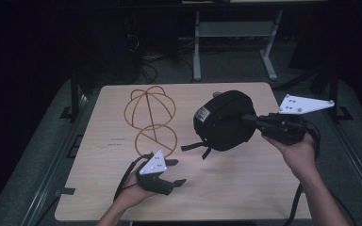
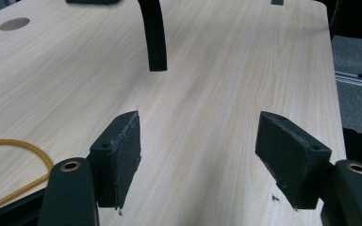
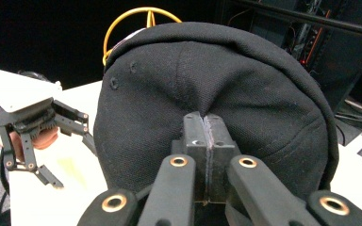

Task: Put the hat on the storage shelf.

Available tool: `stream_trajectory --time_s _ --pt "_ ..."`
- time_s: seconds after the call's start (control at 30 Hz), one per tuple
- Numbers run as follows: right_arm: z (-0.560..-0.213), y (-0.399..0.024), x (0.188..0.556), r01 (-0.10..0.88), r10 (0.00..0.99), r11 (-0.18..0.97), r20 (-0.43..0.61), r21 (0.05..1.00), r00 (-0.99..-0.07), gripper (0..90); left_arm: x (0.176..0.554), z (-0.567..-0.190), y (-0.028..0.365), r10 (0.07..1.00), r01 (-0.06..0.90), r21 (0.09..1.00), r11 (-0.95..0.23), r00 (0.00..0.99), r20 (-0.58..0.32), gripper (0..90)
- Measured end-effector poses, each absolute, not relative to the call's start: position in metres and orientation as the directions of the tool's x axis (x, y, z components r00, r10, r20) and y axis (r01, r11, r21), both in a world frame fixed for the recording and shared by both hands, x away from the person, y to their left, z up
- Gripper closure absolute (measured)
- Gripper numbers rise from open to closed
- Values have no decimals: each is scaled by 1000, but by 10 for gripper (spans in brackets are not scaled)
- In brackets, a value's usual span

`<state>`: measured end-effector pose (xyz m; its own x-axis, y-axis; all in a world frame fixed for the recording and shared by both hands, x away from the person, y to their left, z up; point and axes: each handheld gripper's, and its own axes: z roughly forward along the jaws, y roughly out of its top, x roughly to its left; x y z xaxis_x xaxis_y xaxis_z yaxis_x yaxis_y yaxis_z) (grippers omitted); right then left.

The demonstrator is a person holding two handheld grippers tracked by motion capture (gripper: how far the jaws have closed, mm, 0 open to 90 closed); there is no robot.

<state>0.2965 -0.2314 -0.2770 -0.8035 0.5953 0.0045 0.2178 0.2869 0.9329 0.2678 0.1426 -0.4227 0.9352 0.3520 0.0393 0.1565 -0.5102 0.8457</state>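
**Cap held aloft by right claw; left claw parked open beside wire stand**

- The black cap (image 1: 224, 121) is carried above the table (image 1: 226, 197), clear of the surface, to the right of the yellow wire stand (image 1: 152, 121). Its crown is turned toward the left, and its strap ends (image 1: 194, 147) hang loose below.
- The right claw (image 3: 209, 141) is pinched on the cap fabric: in the right gripper view the two pads are pressed together with a fold of the crown between them. A grip at the crown is judged to keep the cap's opening free, so that it can be lowered over a form.
- The stand has a rounded, head-shaped wire dome on a ring base and sits at the far-left part of the table. It is judged to be the intended seat for the cap; nothing rests on it yet.
- The left claw (image 1: 172, 172) is spread wide and holds nothing. It is kept low over the table, just beside the stand's base ring (image 2: 16, 162), probably to steady the stand or tug the cap down once seated.
- One strap end (image 2: 153, 35) dangles ahead of the left claw, untouched.
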Motion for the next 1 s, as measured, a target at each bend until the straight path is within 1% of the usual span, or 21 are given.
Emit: stream_trajectory --time_s 0.23,1.0 --pt "-263 -224 303 205 585 297 -8 933 -811 900 269 -425 144 367 166 848 -504 929 37 306" --pt "-227 -190 315 143 541 343 -71 928 -838 900 269 -428 144 373 167 844 -510 927 42 298"
